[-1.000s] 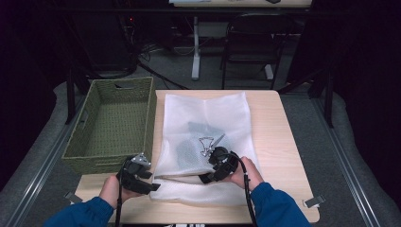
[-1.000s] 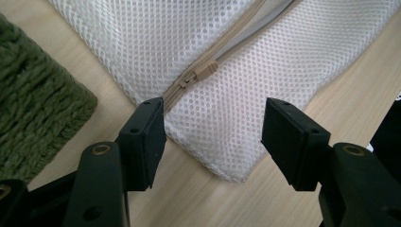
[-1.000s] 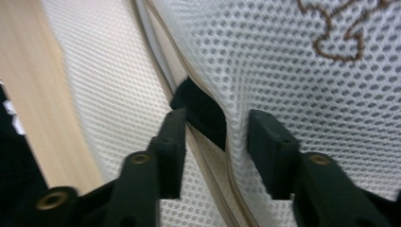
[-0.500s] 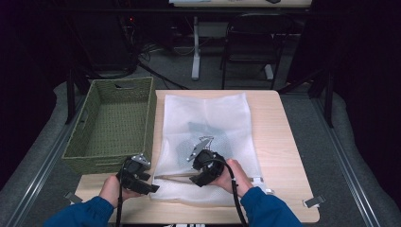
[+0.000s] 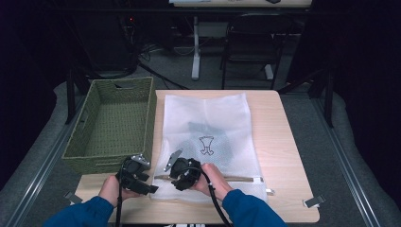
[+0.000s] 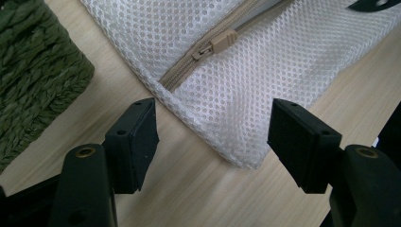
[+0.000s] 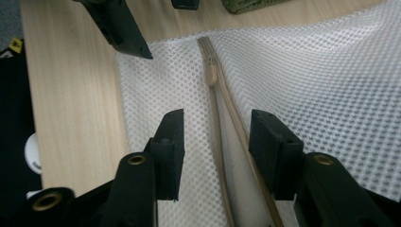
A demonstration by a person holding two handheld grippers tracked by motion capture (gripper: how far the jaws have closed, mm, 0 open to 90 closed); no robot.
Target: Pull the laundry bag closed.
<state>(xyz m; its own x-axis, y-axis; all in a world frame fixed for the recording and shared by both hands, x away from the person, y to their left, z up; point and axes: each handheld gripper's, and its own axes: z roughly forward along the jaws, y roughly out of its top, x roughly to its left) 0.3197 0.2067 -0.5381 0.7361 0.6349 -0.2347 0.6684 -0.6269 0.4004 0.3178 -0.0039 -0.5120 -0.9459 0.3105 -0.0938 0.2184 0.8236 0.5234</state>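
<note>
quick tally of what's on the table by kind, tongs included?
Tongs: 2, left tongs and right tongs, both open
White mesh laundry bag: 1
Green woven basket: 1
Total: 4

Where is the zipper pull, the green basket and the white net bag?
zipper pull (image 6: pixel 222 41), left gripper view, on its tan tab.
green basket (image 5: pixel 147 124), high view, on its right wall.
white net bag (image 5: pixel 208 113), high view, on its bare upper mesh.

high view looks down; both gripper views closely share the zipper (image 6: pixel 222 42).
</note>
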